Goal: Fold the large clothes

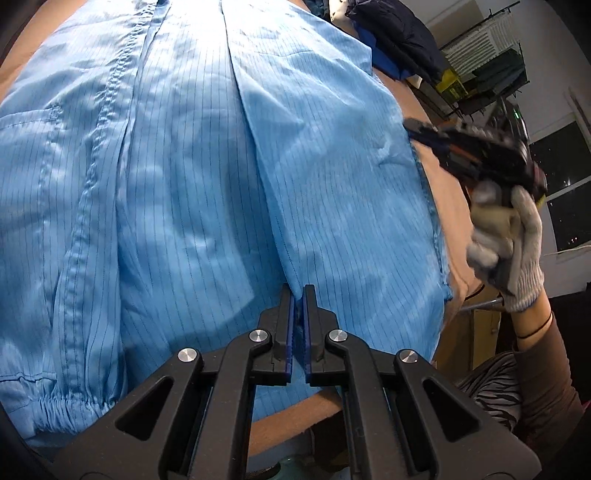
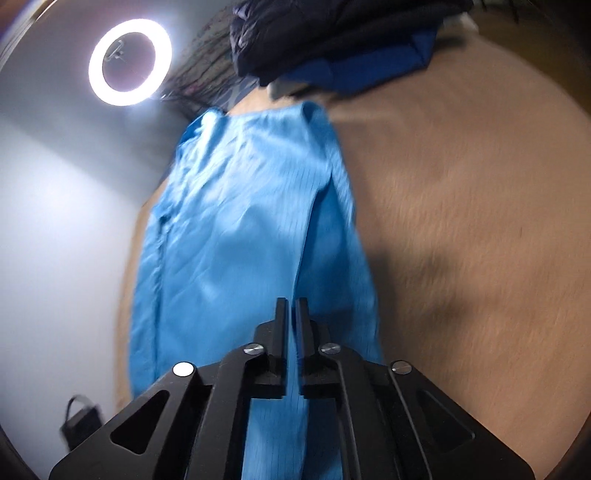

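A large light-blue pinstriped garment [image 1: 184, 166] lies spread on the tan table [image 1: 448, 206]; its zipper [image 1: 114, 81] runs up the left and an elastic cuff [image 1: 55, 402] sits at the lower left. My left gripper [image 1: 298, 291] is shut on the near end of a folded flap edge. My right gripper [image 1: 408, 123], held by a gloved hand [image 1: 517, 240], has its tips at the garment's right hem. In the blurred right wrist view the garment [image 2: 240, 240] stretches away, and a fold line runs into the right gripper [image 2: 291, 302], whose jaws stand nearly together on the cloth.
A pile of dark and royal-blue clothes [image 1: 399, 33] [image 2: 332, 33] sits at the table's far end. Bare tan table [image 2: 461, 221] extends to the right. A ring light [image 2: 129, 62] glows at far left, a black bag [image 2: 79, 421] below it. A rack [image 1: 487, 55] stands by a window.
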`<action>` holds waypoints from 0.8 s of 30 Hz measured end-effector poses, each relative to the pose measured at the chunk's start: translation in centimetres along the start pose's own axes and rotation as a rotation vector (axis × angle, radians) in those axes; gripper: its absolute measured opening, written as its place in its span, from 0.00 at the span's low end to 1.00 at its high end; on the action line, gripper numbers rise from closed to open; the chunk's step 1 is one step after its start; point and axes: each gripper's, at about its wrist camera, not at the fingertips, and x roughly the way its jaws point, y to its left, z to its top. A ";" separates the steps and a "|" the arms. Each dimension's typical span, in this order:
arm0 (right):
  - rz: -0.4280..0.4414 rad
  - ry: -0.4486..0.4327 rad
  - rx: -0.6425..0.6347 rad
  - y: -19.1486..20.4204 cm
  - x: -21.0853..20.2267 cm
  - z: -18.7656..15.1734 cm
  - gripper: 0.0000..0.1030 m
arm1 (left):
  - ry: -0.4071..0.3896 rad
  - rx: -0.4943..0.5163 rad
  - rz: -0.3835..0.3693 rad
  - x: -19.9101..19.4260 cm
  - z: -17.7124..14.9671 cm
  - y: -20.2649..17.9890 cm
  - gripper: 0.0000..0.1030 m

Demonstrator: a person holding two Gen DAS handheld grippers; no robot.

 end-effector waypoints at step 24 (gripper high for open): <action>0.004 0.073 -0.121 -0.2 -5.8 -9.1 0.00 | -0.012 0.053 0.053 -0.5 -0.4 -1.5 0.10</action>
